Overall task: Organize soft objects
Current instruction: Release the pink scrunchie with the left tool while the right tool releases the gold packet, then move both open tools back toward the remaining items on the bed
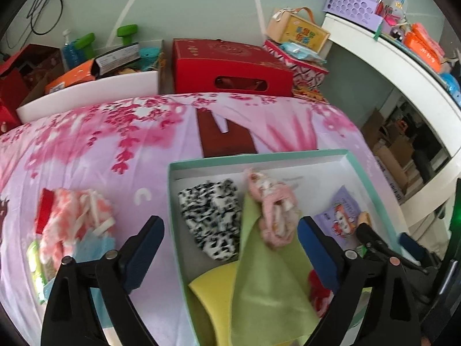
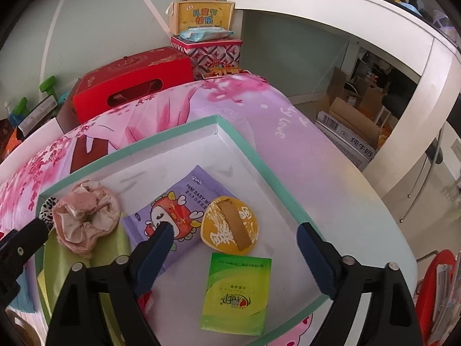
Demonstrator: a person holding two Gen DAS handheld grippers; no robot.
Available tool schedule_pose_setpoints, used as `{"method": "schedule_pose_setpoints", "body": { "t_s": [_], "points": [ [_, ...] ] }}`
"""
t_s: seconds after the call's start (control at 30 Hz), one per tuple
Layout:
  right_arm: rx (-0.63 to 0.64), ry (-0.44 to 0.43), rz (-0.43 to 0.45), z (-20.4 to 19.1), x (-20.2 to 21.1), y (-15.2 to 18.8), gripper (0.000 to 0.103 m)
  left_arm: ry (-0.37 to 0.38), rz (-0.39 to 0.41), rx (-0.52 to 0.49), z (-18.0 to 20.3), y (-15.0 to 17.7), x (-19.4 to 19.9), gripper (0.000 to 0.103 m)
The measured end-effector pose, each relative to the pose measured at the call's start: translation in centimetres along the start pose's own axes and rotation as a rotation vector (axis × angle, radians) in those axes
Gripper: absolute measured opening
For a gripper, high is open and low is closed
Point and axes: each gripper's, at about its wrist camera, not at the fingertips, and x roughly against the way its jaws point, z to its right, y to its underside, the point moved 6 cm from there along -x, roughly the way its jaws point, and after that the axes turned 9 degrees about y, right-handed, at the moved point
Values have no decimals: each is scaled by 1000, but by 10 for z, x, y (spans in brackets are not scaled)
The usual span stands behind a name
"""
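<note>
— Two grippers over one shallow box (image 1: 371,173), teal-rimmed, white inside, set on a pink-flowered cloth (image 1: 100,132). Left gripper (image 1: 230,230) spread wide, nothing pinched; right gripper (image 2: 234,235) likewise agape, pads touching nothing.

— And inside the box?

— Crowded. Black-and-white spotted cloth (image 1: 213,219) against the left wall, pink scrunchie (image 1: 273,210) just beside it, resting partly on a green cloth (image 1: 265,285). Yellow sponge (image 1: 213,291) tucked under that green cloth at the near edge. Something red (image 1: 317,291) half hidden behind the left gripper's right finger; hard to name.

— On the right side?

— Purple wipes pack (image 2: 164,219) near the scrunchie, its lower part covered by the right gripper's left finger. Round yellow puff (image 2: 230,225) touching the pack's edge. Green sachet (image 2: 239,291) flat on the floor of the box, between the open fingers.

— Outside the box?

— Coral-and-white fuzzy bundle (image 1: 75,222) on the cloth, well left of the box wall, lying over a pale blue cloth (image 1: 95,248). Dark red packet (image 1: 224,135) beyond the far rim. Red carton (image 1: 230,66) and patterned tin (image 2: 206,52) stacked behind the table.
</note>
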Motion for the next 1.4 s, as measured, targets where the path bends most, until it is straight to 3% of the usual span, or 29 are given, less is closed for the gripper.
{"method": "schedule_pose_setpoints", "body": {
  "t_s": [0.37,0.6,0.83,1.2,1.27,1.4],
  "points": [
    [4,-20,-11,-1,5,2,103,-61,25,32,-19,9,20,95],
    [0,-35,2,-4,13,0,103,-127,33,93,-48,16,42,95],
    [13,-60,25,-15,26,-3,103,-177,102,185,-88,25,78,95],
    [51,-219,84,-64,76,-5,103,-253,212,367,-164,43,134,95],
    [76,-259,92,-80,86,-2,103,-267,226,400,-177,47,142,103],
    [122,-312,105,-110,100,5,103,-283,249,451,-197,53,153,103]
  ]
}}
